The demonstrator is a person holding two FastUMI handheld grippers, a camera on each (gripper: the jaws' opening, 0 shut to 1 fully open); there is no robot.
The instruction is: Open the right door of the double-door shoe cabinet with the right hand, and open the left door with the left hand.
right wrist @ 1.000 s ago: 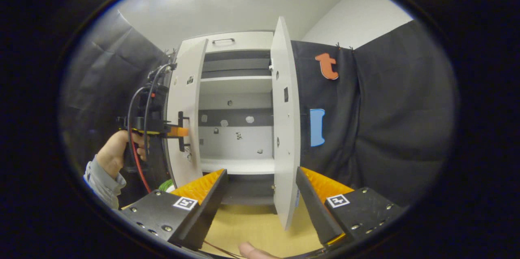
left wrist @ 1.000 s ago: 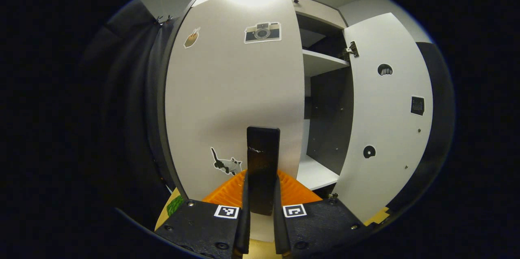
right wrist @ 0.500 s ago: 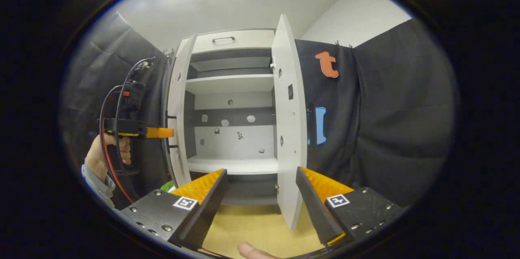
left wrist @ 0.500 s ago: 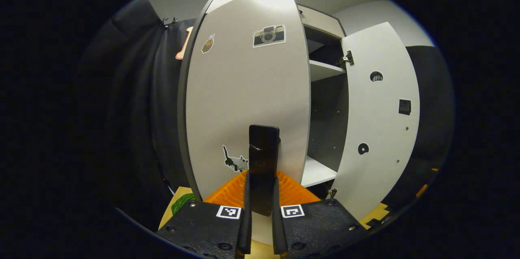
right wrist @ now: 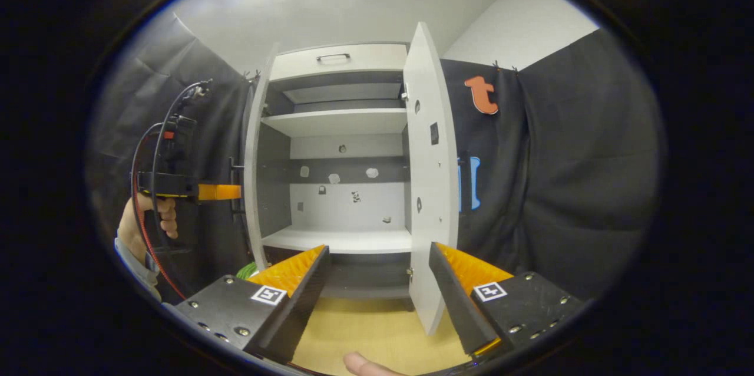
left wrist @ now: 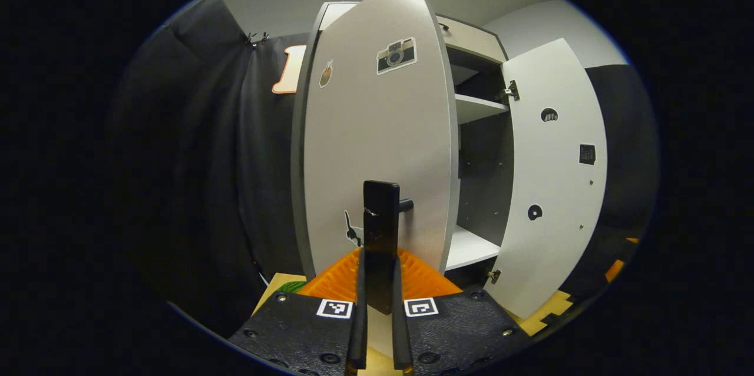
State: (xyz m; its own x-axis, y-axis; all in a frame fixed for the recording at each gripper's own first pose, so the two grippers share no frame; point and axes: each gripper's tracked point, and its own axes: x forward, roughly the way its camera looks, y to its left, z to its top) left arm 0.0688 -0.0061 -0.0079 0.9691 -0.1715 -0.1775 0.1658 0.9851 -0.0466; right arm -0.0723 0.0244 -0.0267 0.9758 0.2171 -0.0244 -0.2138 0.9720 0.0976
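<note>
While the left hand-held gripper (left wrist: 377, 329) is clamped on the upright black handle (left wrist: 380, 234) of the left door (left wrist: 377, 152), that door stands straight ahead, swung wide. The right hand-held gripper (right wrist: 377, 299) hangs spread and empty, right door (right wrist: 430, 187) just ahead, fully open.

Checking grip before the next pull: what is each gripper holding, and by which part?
The left gripper is shut on the left door, by its handle. The right gripper is open and holds nothing.

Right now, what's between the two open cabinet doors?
In the right gripper view, between the left door and right door: the open cabinet interior, bare white shelves.
</note>
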